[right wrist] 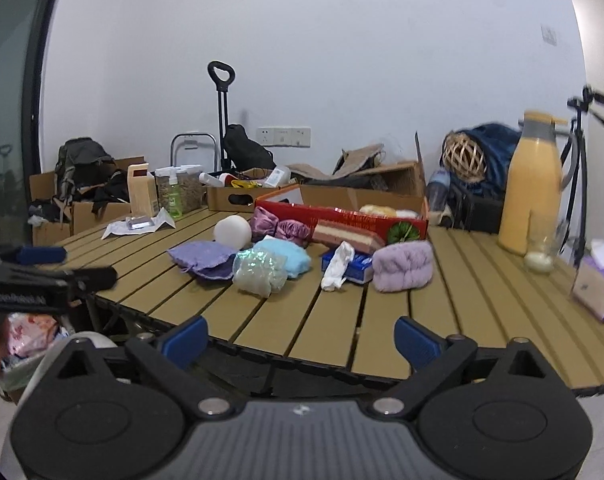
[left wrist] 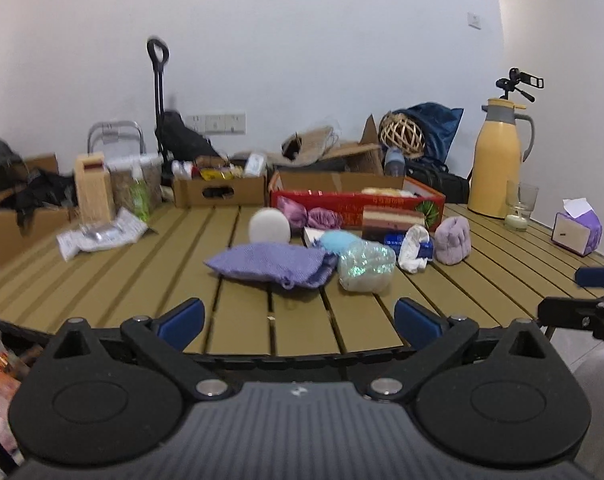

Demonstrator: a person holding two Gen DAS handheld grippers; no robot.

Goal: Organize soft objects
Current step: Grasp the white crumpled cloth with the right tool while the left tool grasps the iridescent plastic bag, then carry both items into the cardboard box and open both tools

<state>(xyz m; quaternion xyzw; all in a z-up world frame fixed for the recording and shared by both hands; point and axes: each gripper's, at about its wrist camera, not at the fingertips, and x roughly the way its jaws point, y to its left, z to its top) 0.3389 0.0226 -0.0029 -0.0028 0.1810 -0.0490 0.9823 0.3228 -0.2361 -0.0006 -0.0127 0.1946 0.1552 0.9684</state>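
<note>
My left gripper (left wrist: 298,322) and right gripper (right wrist: 300,338) both hover at the near edge of a slatted tabletop (left wrist: 102,280), jaws spread wide and empty. The soft things lie clustered mid-table: a purple pouch (left wrist: 270,264) nearest, touching an iridescent bag (left wrist: 365,266); behind them a white ball (left wrist: 270,226), a blue bundle (right wrist: 282,256), a white sock (right wrist: 337,266) and a lilac plush (right wrist: 401,266). A red box (left wrist: 357,204) stands just behind the cluster. Bare slats lie between my jaws and the pouch. Well to the right stand a yellow flask (left wrist: 497,160), a glass (left wrist: 519,210) and a tissue box (left wrist: 577,232). Cardboard boxes (left wrist: 218,192) crowd the far side.
</note>
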